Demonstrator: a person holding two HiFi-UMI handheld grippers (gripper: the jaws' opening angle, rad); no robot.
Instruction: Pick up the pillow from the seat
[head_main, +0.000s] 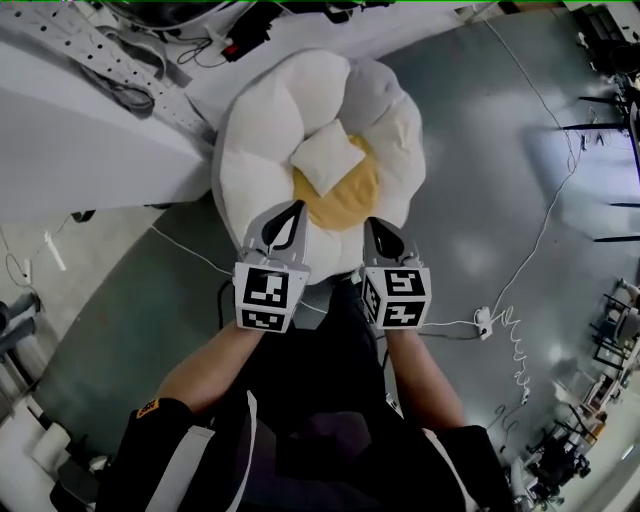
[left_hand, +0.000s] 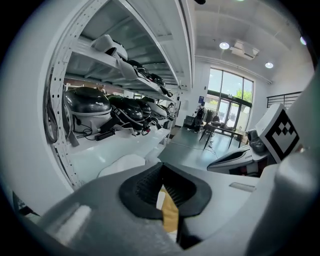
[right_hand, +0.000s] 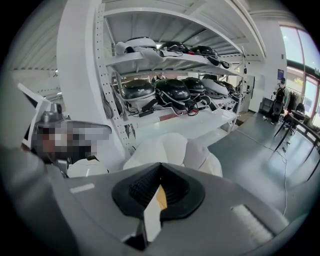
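Note:
A small white square pillow (head_main: 327, 160) lies on the yellow centre of a round flower-shaped seat (head_main: 252, 150) with puffy white petals. Both grippers hover over the seat's near rim, a short way from the pillow. My left gripper (head_main: 291, 214) is shut, with nothing between its jaws. My right gripper (head_main: 376, 228) is shut too and holds nothing. In the left gripper view the closed jaw tips (left_hand: 161, 167) point past a white petal (left_hand: 122, 164). In the right gripper view the closed tips (right_hand: 160, 170) face the seat's white petals (right_hand: 167, 145).
A white shelf rack (head_main: 90, 70) stands left of the seat and carries dark rounded devices (right_hand: 172, 90) and cables. Thin white cords and a plug block (head_main: 484, 320) lie on the grey floor to the right. Chair legs (head_main: 610, 120) line the right edge.

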